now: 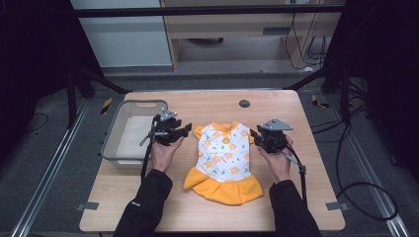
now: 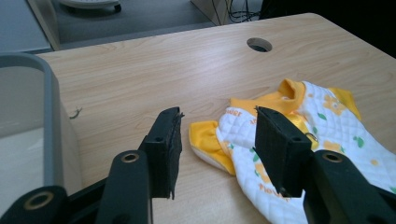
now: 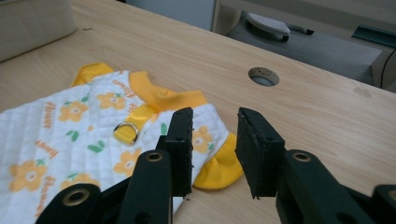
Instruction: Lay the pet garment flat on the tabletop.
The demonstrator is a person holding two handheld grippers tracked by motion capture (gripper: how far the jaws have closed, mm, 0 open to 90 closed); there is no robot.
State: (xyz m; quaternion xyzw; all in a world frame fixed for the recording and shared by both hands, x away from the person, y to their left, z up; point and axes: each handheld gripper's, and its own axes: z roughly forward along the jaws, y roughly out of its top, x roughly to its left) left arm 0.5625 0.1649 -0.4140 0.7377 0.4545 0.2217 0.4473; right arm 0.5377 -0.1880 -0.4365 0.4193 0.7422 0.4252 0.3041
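Left hand-held gripper (image 1: 187, 129) agape, right hand-held gripper (image 1: 254, 134) likewise (both empty); dress (image 1: 225, 160) flat between

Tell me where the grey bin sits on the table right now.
In the high view the grey bin sits at the table's left edge, just left of the left gripper, with the little dress farther right.

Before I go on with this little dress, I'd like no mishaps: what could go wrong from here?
1. Both tongs, left and right, stand open above the table, holding nothing; closing too high would miss the white quilted dress with orange flowers and yellow trim.
2. The metal ring on the yellow strap could snag a pad.
3. The grey plastic bin sits close beside the left hand; a sideways swing might knock it.
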